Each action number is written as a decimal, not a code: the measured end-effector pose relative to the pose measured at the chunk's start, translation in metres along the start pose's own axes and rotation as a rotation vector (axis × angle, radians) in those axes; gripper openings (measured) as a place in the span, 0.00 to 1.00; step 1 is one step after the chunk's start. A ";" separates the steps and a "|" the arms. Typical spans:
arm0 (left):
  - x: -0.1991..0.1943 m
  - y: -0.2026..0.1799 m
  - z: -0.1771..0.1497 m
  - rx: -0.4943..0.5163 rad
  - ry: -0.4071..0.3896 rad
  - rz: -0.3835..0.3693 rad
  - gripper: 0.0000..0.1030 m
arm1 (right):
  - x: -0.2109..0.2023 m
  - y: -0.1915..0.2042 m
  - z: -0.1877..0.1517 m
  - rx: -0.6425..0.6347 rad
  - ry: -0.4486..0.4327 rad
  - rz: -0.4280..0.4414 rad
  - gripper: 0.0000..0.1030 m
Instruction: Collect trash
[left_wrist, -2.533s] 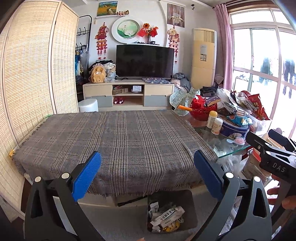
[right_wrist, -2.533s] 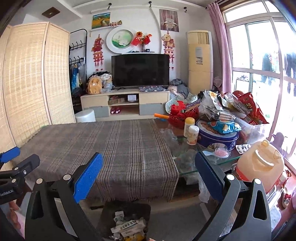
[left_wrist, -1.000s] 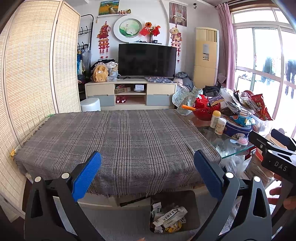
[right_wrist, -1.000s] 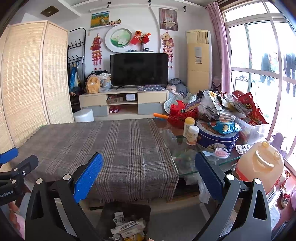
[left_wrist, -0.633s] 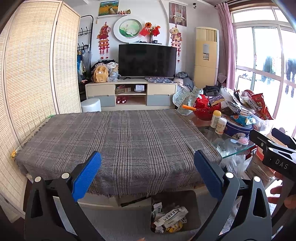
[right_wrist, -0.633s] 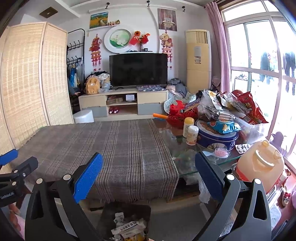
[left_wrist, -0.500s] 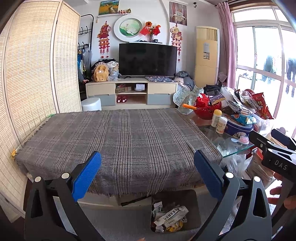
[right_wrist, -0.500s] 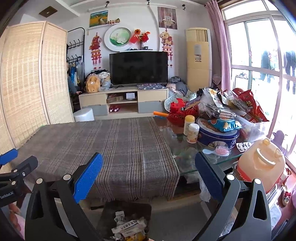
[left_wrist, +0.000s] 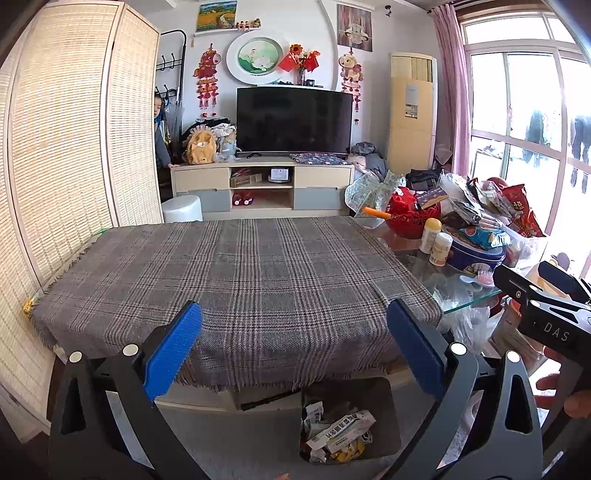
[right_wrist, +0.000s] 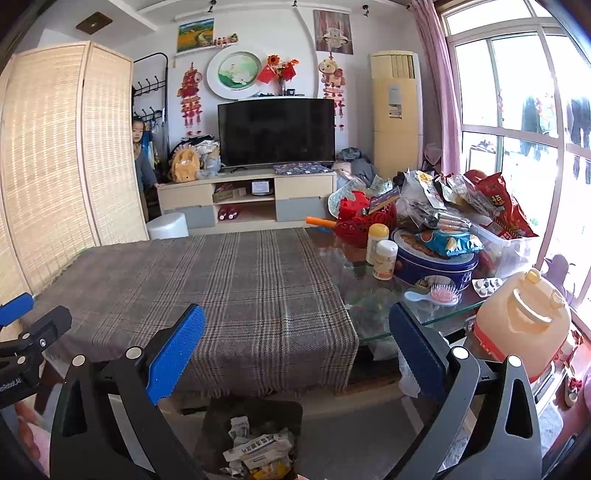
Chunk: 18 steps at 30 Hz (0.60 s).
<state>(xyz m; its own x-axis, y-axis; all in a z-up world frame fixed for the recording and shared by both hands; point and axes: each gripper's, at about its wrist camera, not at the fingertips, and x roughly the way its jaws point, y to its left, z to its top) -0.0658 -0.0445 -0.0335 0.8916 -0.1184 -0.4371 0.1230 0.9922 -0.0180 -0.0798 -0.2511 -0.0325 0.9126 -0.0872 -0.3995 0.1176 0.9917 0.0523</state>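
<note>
We hold left gripper (left_wrist: 293, 347) and right gripper (right_wrist: 295, 349) above dark floor bin of crumpled paper wrappers (left_wrist: 349, 421), blue-padded fingers (left_wrist: 173, 345) released, empty; plaid-clothed bench (left_wrist: 236, 273) behind bin.

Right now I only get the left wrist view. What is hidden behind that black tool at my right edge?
Observer: An orange jug with a handle, standing by the near right corner of the glass table.
Operator: Anything on the glass that I'm missing?
Observer: A blister pack of pills, just right of the pink hairbrush.
Operator: And is that tool holding something?
Observer: No. The right tool is wide open with nothing between its blue pads.
</note>
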 end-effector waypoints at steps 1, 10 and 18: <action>0.000 0.000 0.000 -0.002 0.002 -0.002 0.92 | -0.001 -0.001 0.000 0.004 -0.002 -0.004 0.97; -0.002 -0.005 0.003 0.012 -0.003 -0.015 0.92 | -0.004 -0.003 0.002 0.019 -0.009 -0.003 0.97; -0.003 -0.006 0.004 0.013 -0.006 -0.013 0.92 | -0.005 -0.003 0.002 0.019 -0.008 -0.003 0.97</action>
<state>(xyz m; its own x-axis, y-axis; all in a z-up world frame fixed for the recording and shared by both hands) -0.0671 -0.0500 -0.0285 0.8923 -0.1317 -0.4318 0.1405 0.9900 -0.0116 -0.0844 -0.2538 -0.0292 0.9154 -0.0915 -0.3920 0.1283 0.9894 0.0687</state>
